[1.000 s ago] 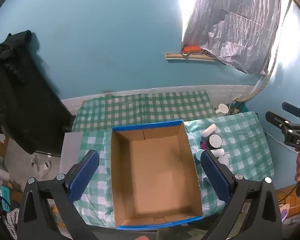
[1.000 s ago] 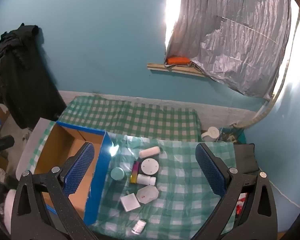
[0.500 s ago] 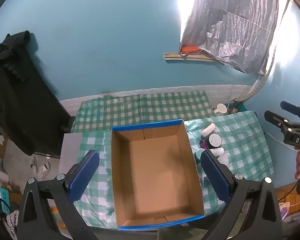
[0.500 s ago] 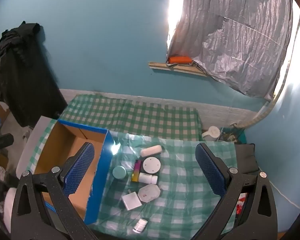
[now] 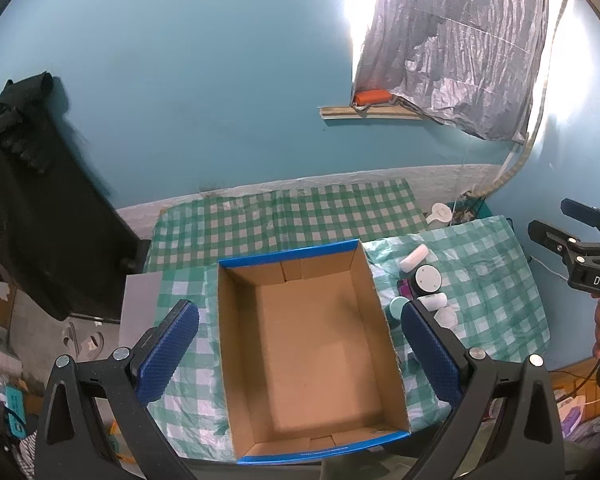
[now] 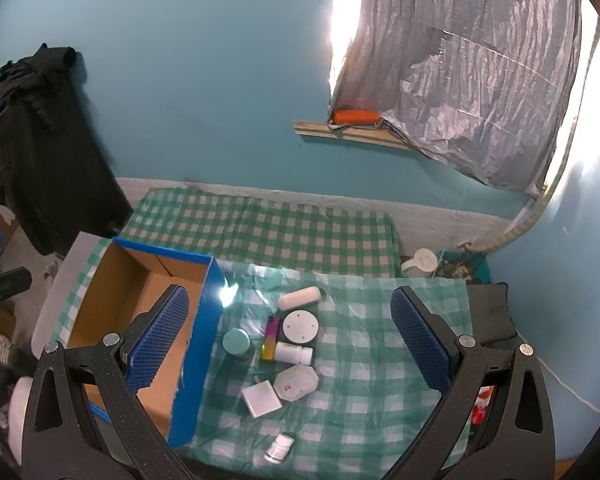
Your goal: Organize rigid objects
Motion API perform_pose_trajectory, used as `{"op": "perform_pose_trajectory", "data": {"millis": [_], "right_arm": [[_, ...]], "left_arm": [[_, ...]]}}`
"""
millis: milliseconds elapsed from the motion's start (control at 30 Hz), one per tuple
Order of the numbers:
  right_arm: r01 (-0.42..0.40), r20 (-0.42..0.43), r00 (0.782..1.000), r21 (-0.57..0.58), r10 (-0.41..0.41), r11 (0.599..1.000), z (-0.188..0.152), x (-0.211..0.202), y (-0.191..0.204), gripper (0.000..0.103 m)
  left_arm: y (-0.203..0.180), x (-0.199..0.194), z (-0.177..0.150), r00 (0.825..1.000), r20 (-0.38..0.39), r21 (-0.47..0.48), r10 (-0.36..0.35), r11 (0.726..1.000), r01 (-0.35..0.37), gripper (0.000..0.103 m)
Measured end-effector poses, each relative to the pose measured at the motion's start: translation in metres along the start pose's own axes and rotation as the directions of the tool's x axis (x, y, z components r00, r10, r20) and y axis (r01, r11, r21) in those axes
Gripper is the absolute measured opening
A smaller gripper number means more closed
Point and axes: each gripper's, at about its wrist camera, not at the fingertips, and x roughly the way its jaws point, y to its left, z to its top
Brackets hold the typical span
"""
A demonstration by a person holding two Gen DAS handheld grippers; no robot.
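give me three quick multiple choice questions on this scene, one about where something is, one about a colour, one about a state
1. Where do the small containers lie relative to the cardboard box?
A. inside it
B. on the checked cloth beside it
C. on the floor

2. What colour is the lid of the round jar nearest the box?
A. teal
B. red
C. black

3. What state is the right gripper in?
A. shut on a bottle
B. open, holding nothing
C. shut on the box rim

Answers:
1 B, the box interior shows bare cardboard while the items sit on the cloth.
2 A, its top is plainly teal.
3 B, its blue pads stand wide apart with nothing between them.
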Motion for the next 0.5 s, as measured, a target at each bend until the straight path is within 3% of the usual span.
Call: {"op": "perform_pose_trajectory", "data": {"millis": [500], "right_arm": [[-0.001, -0.006, 1.0, 0.0, 0.001, 1.0, 0.0001, 0.0015, 0.0009, 0.1]], "left_arm": [[-0.0028, -0.0006, -0.0035, 1.0, -0.005, -0.001, 0.006, 1.0, -0.006, 0.102]]}}
